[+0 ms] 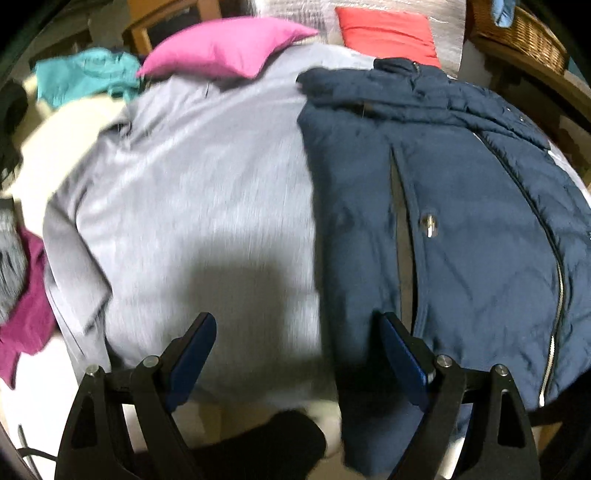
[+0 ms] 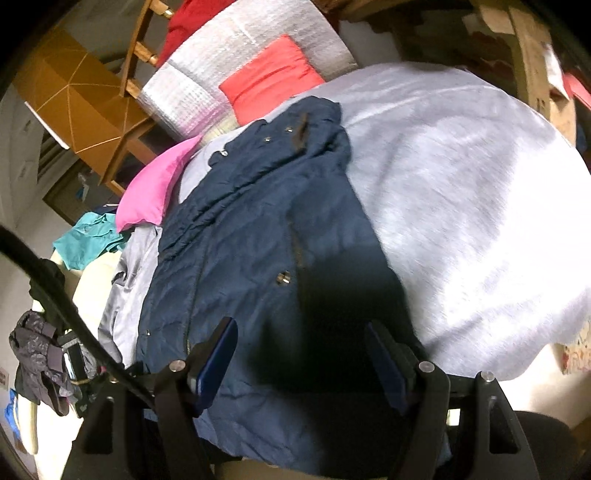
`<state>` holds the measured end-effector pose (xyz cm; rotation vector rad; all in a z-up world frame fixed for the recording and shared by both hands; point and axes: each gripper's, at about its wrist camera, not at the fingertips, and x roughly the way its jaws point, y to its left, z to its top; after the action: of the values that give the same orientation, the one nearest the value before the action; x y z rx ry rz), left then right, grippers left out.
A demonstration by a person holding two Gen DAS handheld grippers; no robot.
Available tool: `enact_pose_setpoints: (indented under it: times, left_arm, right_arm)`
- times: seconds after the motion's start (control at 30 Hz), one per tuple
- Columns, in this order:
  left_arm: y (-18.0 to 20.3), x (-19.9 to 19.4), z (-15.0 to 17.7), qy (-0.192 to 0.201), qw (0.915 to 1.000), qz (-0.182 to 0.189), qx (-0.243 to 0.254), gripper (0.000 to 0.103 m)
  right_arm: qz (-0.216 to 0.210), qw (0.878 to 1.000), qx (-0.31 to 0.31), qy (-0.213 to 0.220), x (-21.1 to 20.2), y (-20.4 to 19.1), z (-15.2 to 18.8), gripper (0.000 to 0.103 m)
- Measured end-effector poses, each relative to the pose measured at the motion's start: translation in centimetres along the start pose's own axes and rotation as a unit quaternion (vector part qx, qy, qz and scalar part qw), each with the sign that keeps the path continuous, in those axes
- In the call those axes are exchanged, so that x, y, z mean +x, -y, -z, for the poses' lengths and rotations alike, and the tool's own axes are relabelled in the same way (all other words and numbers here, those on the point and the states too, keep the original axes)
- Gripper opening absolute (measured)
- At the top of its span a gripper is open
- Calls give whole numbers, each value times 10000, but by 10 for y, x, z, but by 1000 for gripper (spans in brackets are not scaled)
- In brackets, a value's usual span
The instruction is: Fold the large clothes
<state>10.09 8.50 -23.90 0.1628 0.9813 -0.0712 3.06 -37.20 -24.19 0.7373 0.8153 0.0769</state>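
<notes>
A navy padded jacket (image 1: 461, 229) lies folded lengthwise on a large grey garment (image 1: 192, 206) spread over the table. The jacket also shows in the right wrist view (image 2: 251, 236), with the grey garment (image 2: 461, 206) to its right. My left gripper (image 1: 299, 328) is open and empty, hovering above the grey garment at the jacket's left edge. My right gripper (image 2: 301, 332) is open and empty, hovering over the jacket's lower part.
A pink cushion (image 1: 225, 46), a red cushion (image 1: 388, 31) and a teal garment (image 1: 85, 75) lie at the far side. A magenta cloth (image 1: 26, 314) hangs at the left. A wicker basket (image 1: 524, 33) stands far right. A wooden chair (image 2: 136, 55) is behind.
</notes>
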Motion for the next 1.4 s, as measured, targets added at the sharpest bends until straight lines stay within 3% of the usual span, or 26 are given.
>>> enact_pose_setpoints:
  times: [0.27,0.53,0.73,0.77,0.8,0.9,0.97,1.03,1.07,1.13,1.17,1.23,1.3,1.4]
  left_arm:
    - [-5,11,24,-558,9945,785,-407,90]
    - [12,27,37,-883,9835,1543,-322,90]
    - [26,27,38,-780,9784,1903,-196,89]
    - [28,27,38,-756,9770,1984,-204,85]
    - [30,27,39,-745,9762,2025,-203,75]
    - [32,27,40,-749,9752,2069,-234,58]
    - [29,28,39,-746,9724,2182,-348,54]
    - [26,29,40,-765,9711,2222,-413,54]
    - [27,30,40,-777,9714,2205,-407,54]
    - [27,32,39,-838,9723,2144,-404,63]
    - [29,36,39,-937,9723,2102,-404,72]
    - [25,40,40,-1036,9712,2112,-389,72]
    - [28,39,41,-987,9696,2214,-344,72]
    - [31,37,40,-879,9703,2229,-317,61]
  right_arm:
    - [25,9988,456,-176,-4,25,8,79]
    - [17,9952,932,-299,-4,52,15,80]
    - [-74,9928,1127,-404,7,61,21,80]
    - [-57,9931,1087,-427,10,59,21,80]
    - [-33,9935,1048,-440,12,57,22,80]
    - [-55,9959,763,-491,21,43,24,81]
    - [-55,9981,342,-513,26,27,26,78]
    - [-173,9978,-43,-633,30,11,31,52]
    - [-245,9971,-264,-677,31,3,34,49]
    - [-400,9956,-482,-702,32,-6,37,48]
    - [-433,9955,-480,-689,32,-6,37,48]
    - [-346,9961,-234,-782,38,2,34,52]
    - [-191,9958,12,-894,48,8,33,65]
    - [-186,9957,-134,-900,54,3,33,65]
